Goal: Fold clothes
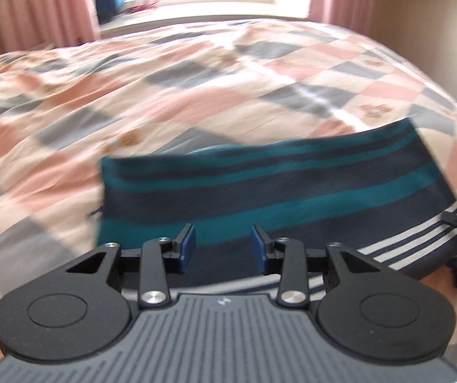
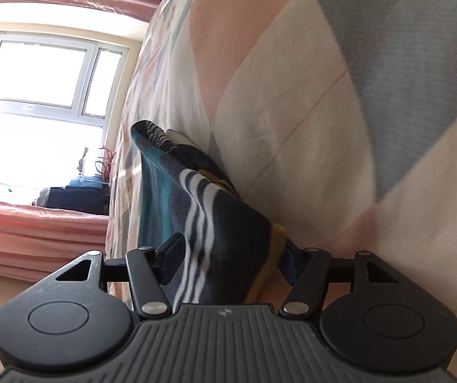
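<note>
I see a folded garment [image 1: 276,188], navy with teal bands and white stripes at its right end, lying flat on the near bedspread [image 1: 164,95].

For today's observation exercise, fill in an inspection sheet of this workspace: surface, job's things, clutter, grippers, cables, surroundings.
Surface: bed with checked quilt, rumpled.
Job's things: striped garment, teal and navy with white stripes, lying folded on the quilt.
Clutter: nothing seen on the bed.
Grippers: left gripper open above the garment; right gripper has cloth between its fingers, closure unclear.
Cables: nothing seen.
Surroundings: bright window, pink curtains, items on the sill.
</note>
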